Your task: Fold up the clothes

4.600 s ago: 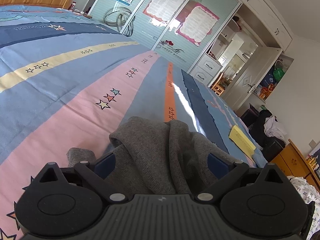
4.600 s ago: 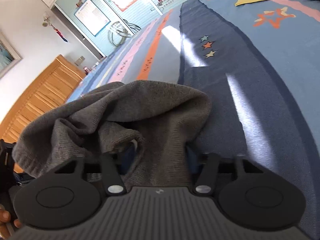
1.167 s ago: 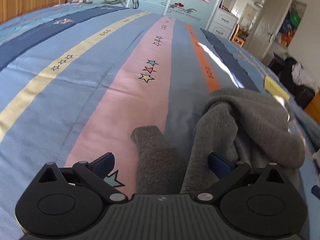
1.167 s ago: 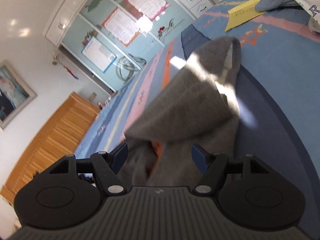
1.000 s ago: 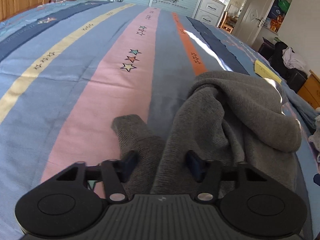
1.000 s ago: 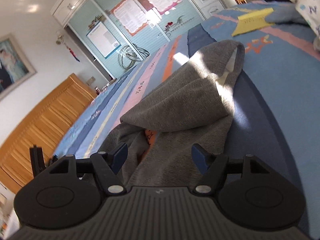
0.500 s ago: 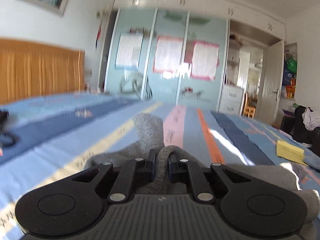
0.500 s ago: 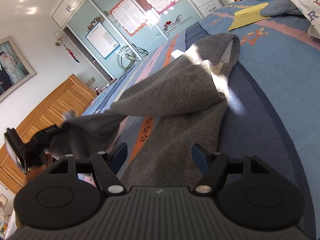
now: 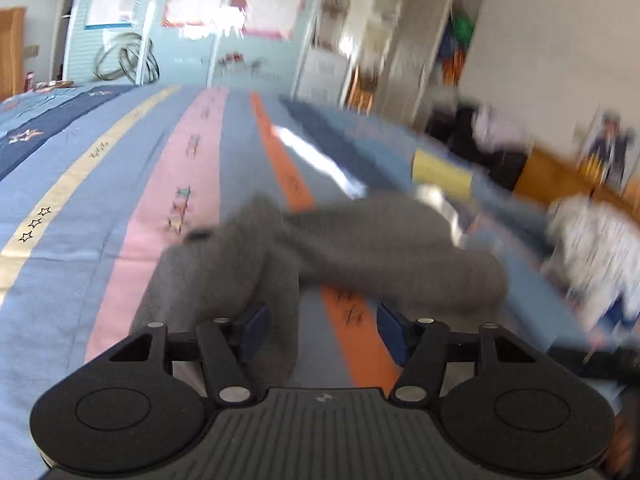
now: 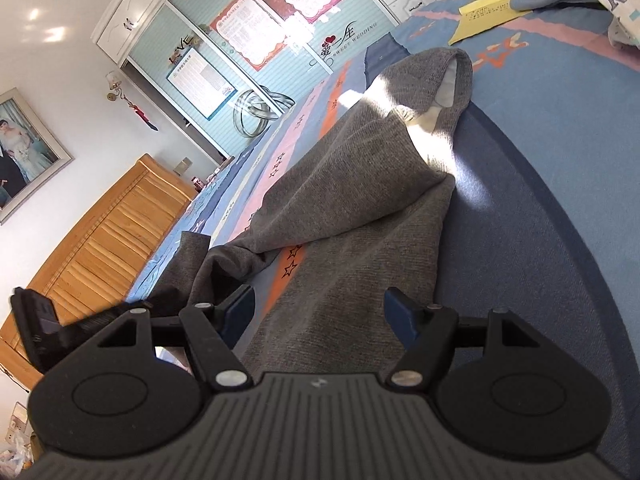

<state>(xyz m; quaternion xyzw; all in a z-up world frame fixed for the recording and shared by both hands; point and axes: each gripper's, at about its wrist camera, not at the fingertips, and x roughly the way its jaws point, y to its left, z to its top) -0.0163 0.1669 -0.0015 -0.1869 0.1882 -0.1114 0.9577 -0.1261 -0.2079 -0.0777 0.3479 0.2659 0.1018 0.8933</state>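
1. Left claw: jaws spread wide, gripping nothing. A limb of the grey garment lies between them against the left pad, loose, not pinched. View is motion-blurred.
2. Right claw: jaws likewise wide apart, holding nothing. The garment's cloth runs flat on the bed between them and on away from the claw.
3. Grey garment, landmark for all below: it lies on the striped bedspread, partly spread, partly bunched. In the right view one long panel stretches away to a hood-like end with a pale lining, which is furthest from the claw. A second layer drapes over the panel's left edge, and a sleeve end stands up beside that.
4. Why it lies so, my reading: the long panel is roughly flat, but the draped layer and sleeve are uneven and not squared. It fits a garment being laid out for folding rather than a finished fold.
5. Beyond the garment's far end: a yellow paper lies on the bedspread. To the garment's right a white patterned cloth is heaped, blurred.
6. Left of the garment in the right view: the other claw's black body shows near the sleeve end.
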